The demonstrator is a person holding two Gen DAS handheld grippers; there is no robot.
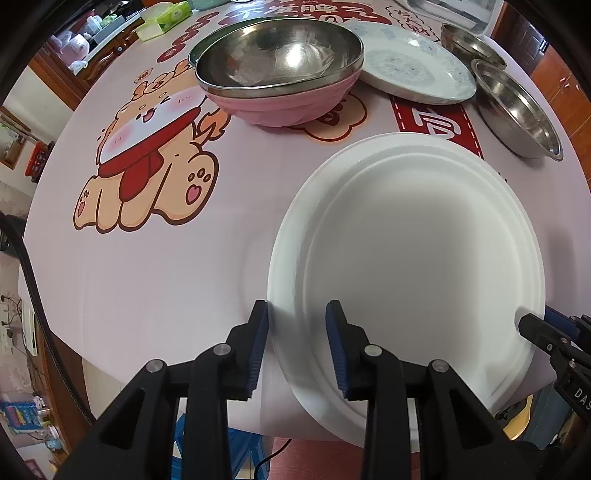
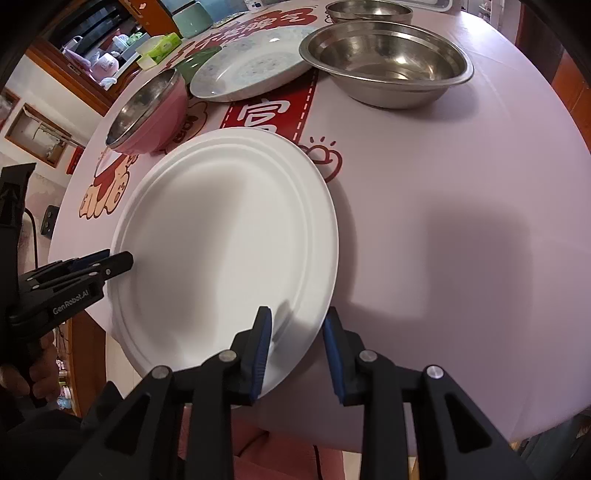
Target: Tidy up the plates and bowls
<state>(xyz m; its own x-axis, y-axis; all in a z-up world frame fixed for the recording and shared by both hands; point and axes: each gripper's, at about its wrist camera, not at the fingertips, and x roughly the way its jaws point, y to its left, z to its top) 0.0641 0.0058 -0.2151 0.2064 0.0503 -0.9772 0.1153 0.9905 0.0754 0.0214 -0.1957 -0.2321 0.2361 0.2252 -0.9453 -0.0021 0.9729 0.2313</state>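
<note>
The round worktop [image 1: 155, 266] wears a pale pink cloth printed with a cartoon dog [image 1: 147, 162] and red banners with white characters; light from above throws soft shadows across it. Behind it stands a dark wooden cabinet [image 2: 77, 74] whose open shelf holds small ornaments, beside a pale wall [image 2: 22, 74] with a wood-framed niche [image 2: 40, 134]; a green tissue box [image 1: 166, 18] sits at the cloth's far edge, and a black cable [image 1: 37, 306] hangs at the near left.

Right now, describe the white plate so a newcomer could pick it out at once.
On the round table with the pink cartoon-dog cloth, look at the near edge, in front of the pink bowl. The white plate lies there, its rim overhanging the edge. Unlike the speckled plate and steel bowls behind, it is plain matte white.
</note>
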